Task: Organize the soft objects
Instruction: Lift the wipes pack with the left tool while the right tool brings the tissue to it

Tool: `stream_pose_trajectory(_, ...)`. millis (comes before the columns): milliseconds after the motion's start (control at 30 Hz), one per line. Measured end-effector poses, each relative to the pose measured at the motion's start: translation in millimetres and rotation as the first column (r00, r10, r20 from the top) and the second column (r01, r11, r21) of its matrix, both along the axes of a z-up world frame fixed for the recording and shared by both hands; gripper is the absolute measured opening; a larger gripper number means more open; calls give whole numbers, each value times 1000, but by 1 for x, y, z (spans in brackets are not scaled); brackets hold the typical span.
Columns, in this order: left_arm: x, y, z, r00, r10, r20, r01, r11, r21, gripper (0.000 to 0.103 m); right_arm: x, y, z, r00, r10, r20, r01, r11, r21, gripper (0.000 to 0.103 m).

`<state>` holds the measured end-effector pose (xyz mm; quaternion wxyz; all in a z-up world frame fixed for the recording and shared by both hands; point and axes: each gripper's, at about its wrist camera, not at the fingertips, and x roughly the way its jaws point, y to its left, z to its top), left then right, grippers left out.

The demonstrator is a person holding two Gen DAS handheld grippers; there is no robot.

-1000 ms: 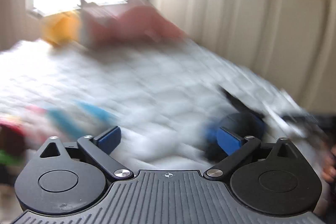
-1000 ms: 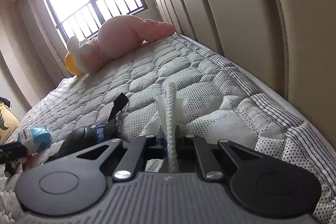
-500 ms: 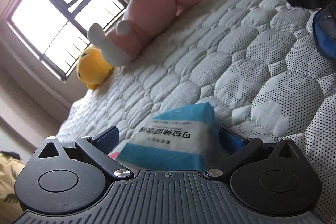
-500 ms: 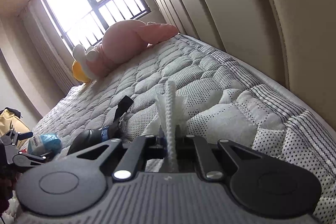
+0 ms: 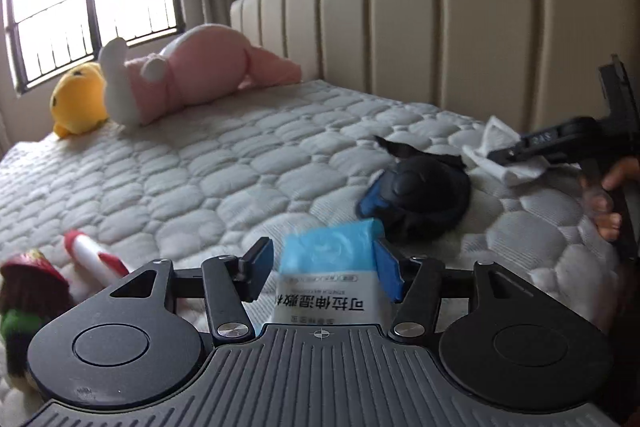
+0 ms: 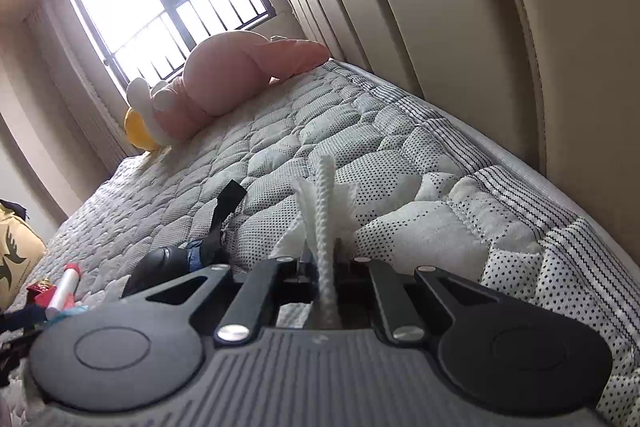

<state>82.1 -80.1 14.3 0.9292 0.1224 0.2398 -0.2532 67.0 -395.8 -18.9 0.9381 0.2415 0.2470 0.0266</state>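
Observation:
My left gripper [image 5: 324, 267] is shut on a blue and white wipes packet [image 5: 332, 279] and holds it just above the quilted mattress [image 5: 224, 163]. My right gripper [image 6: 325, 255] is shut on a white knitted cloth [image 6: 325, 195], which stands up between its fingers close to the headboard side. In the left wrist view that gripper [image 5: 498, 157] shows at the right with the cloth [image 5: 494, 143] and a person's hand [image 5: 604, 195] on its handle. A black and blue padded piece with a strap [image 5: 416, 195] lies between the two grippers.
A pink plush [image 5: 192, 75] and a yellow plush [image 5: 76, 103] lie at the far end by the window. A red and white tube [image 5: 92, 255] and a dark red and green doll [image 5: 24, 291] lie at the left. The beige headboard [image 5: 480, 27] runs along the right.
My left gripper's fingers have narrowed onto the packet, and it has risen and levelled out with the packet in it. The right gripper keeps its hold on the cloth, barely shifted.

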Motion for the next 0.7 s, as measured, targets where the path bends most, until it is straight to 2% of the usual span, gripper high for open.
stream_pose_trajectory(33, -5, 2, -6, 1000, 2, 1, -2, 1000, -6, 64, -1, 5, 4, 1000, 1, 1, -1, 1000, -7, 8)
stream_pose_trajectory(100, -9, 9, -16, 1000, 13, 4, -13, 999, -31, 81, -3, 14, 13, 1000, 2, 4, -2, 1000, -22, 8)
stream_pose_trajectory(200, -10, 25, -24, 1000, 17, -2, -17, 993, -114, 93, -9, 48, 42, 993, 106, 49, -103, 993, -61, 7)
stream_pose_trajectory(300, -8, 39, -30, 1000, 16, -7, -17, 982, -190, 94, -6, 91, 62, 965, 253, 63, -247, 965, -90, 8)
stream_pose_trajectory(400, -5, 43, -33, 1000, 16, -12, -18, 977, -213, 96, 0, 130, 80, 914, 401, 65, -394, 914, -101, 8)
stream_pose_trajectory(500, -6, 39, -35, 1000, 20, -5, -20, 981, -192, 98, 7, 178, 78, 813, 581, 45, -580, 814, -44, 8)
stream_pose_trajectory(567, -9, 35, -36, 1000, 18, 12, -16, 986, -168, 99, 9, 209, 71, 759, 651, 1, -648, 756, -90, 8)
stream_pose_trajectory(700, -12, 30, -37, 999, 27, 29, -23, 991, -132, 99, 24, 205, 63, 802, 595, -59, -595, 785, -172, 8)
